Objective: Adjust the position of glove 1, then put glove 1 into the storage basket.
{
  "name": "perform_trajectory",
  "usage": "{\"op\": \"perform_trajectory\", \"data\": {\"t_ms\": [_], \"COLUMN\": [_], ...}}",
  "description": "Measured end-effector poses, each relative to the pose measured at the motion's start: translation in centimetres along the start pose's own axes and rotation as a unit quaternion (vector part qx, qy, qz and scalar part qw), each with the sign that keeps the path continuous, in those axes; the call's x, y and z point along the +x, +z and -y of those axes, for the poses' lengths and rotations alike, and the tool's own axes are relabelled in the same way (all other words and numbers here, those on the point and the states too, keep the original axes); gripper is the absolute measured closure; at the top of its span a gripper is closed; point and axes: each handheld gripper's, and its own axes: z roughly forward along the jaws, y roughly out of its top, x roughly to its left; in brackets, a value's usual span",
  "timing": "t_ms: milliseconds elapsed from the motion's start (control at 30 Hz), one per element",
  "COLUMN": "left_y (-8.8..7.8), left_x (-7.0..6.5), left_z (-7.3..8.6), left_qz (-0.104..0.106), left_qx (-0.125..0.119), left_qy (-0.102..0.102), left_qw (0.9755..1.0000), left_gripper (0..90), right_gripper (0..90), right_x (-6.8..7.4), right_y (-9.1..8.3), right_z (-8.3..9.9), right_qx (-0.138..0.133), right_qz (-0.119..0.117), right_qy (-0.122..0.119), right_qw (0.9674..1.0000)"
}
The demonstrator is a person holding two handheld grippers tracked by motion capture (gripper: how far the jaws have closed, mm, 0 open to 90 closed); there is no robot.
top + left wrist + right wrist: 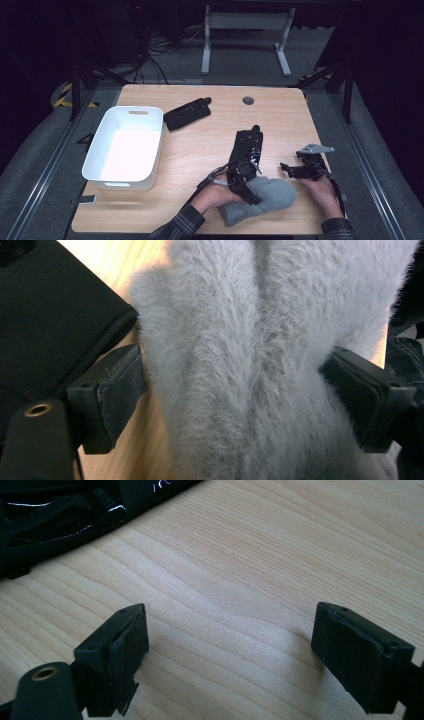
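The grey fuzzy mitten (pixel 260 199) lies at the near edge of the counter (pixel 200 145). The left gripper (pixel 235 395) straddles it with jaws wide, the pads just at the fur on either side, not squeezing it. A black brace (pixel 246 155) lies just beyond the mitten, crowding it. The right gripper (pixel 230 645) hangs wide open over bare wood, holding nothing. Another black brace (pixel 187 113) and a white bin (pixel 125 147) sit well apart to the left.
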Motion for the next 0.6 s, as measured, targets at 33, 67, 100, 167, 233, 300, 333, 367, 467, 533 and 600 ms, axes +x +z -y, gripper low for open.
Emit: {"op": "perform_trajectory", "data": {"t_ms": [33, 67, 100, 167, 233, 300, 333, 367, 467, 533, 600], "left_y": [-0.06, -0.06, -0.04, -0.03, -0.06, -0.09, -0.11, -0.10, -0.09, -0.12, -0.20], "left_x": [-0.06, -0.06, -0.15, -0.19, -0.14, -0.09, -0.12, -0.13, -0.07, -0.01, -0.06], "left_z": [0.00, 0.00, -0.07, -0.10, -0.14, -0.12, -0.14, -0.15, -0.21, -0.25, -0.29], "left_qz": [0.004, 0.004, 0.010, 0.015, 0.022, 0.031, 0.033, 0.035, 0.042, 0.047, 0.047], "left_qx": [0.004, 0.004, 0.006, 0.008, 0.011, 0.013, 0.018, 0.019, 0.025, 0.029, 0.030], "left_qy": [0.000, 0.000, 0.007, 0.009, 0.008, 0.005, 0.006, 0.006, -0.002, -0.003, 0.001], "left_qw": [1.0000, 1.0000, 0.9999, 0.9998, 0.9997, 0.9994, 0.9993, 0.9992, 0.9988, 0.9985, 0.9984], "left_gripper": [19.1, 22.7, 25.7, 28.3, 33.5, 39.5, 42.2, 45.4, 51.8, 56.2, 60.1], "right_gripper": [16.1, 16.1, 16.1, 16.1, 16.1, 16.1, 16.0, 16.1, 16.1, 16.1, 16.1], "right_x": [0.00, 0.00, -0.01, 0.00, 0.00, 0.00, 0.00, 0.00, 0.00, 0.00, 0.00], "right_y": [0.00, 0.00, 0.00, 0.00, 0.00, 0.00, 0.00, 0.00, 0.00, 0.00, 0.00], "right_z": [0.00, 0.00, 0.00, 0.00, 0.00, 0.00, 0.00, 0.00, 0.00, 0.00, 0.00], "right_qx": [0.000, 0.000, 0.000, 0.000, 0.000, 0.000, 0.000, 0.000, 0.000, 0.000, 0.000], "right_qz": [0.000, 0.000, 0.000, 0.000, 0.000, 0.000, 0.000, 0.000, 0.000, 0.000, 0.000], "right_qy": [0.000, 0.000, 0.000, 0.000, 0.000, 0.000, 0.000, 0.000, 0.000, 0.000, 0.000], "right_qw": [1.0000, 1.0000, 1.0000, 1.0000, 1.0000, 1.0000, 1.0000, 1.0000, 1.0000, 1.0000, 1.0000]}}
